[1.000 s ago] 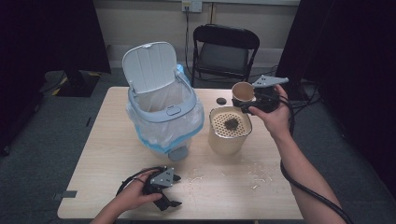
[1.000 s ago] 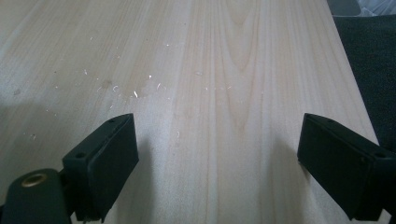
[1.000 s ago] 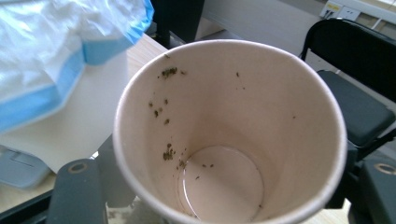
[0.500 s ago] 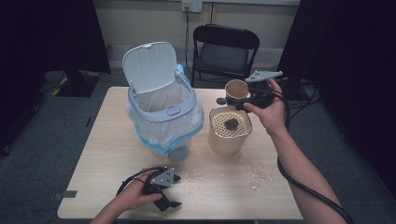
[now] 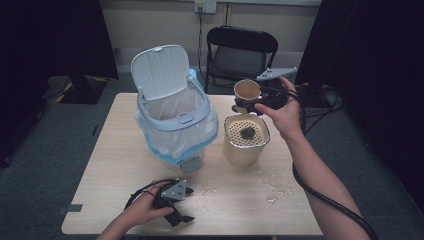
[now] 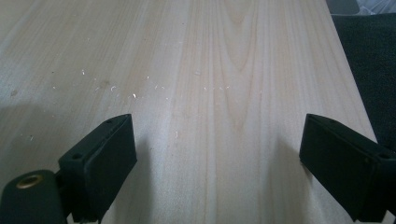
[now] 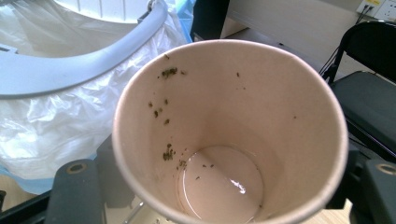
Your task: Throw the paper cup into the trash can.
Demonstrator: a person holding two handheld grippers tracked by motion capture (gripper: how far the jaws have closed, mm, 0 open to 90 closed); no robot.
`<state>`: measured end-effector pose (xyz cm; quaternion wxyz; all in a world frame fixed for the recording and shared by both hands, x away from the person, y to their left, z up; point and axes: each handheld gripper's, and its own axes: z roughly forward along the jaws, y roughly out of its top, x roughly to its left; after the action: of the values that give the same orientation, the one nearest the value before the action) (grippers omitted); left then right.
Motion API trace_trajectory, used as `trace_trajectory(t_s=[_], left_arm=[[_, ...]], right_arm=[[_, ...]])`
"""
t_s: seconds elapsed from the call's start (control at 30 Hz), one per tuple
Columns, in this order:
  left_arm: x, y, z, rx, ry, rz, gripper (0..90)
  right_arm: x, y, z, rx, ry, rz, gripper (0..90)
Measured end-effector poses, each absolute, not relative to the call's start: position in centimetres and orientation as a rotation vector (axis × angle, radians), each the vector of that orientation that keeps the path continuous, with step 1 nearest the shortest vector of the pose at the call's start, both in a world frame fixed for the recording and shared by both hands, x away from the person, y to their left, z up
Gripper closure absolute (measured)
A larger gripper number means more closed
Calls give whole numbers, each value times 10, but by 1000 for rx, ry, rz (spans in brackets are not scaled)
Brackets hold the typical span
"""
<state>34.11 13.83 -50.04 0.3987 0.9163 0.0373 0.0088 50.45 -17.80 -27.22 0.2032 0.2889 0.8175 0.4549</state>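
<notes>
Holding a paper cup (image 5: 247, 91) tipped on its side above the far right part of the worktop (image 5: 115, 150), just behind the cream strainer pot (image 5: 245, 139), with the right tool (image 5: 250, 102) pinching its wall on both sides. Showing, in the right gripper view, the cup's pale inside (image 7: 243, 121) speckled with dark tea leaf bits and a thin wet film at the bottom. Catching a dark clump of leaves (image 5: 246, 133) on the pot's perforated lid. Standing left of the pot, a lined bin (image 5: 172, 122) with its lid flipped up. Resting near the front edge, the left tool (image 5: 180, 212), jaws spread wide over bare wood. Glistening nearby, spilled droplets (image 5: 270, 187).
</notes>
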Motion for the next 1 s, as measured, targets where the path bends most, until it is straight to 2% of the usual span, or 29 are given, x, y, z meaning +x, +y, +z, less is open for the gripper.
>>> trace_trajectory(t_s=[1.0], left_arm=[[341,138,-500,2320,92,22,100]], right_arm=[[503,-140,-231,736,2305,1269,259]])
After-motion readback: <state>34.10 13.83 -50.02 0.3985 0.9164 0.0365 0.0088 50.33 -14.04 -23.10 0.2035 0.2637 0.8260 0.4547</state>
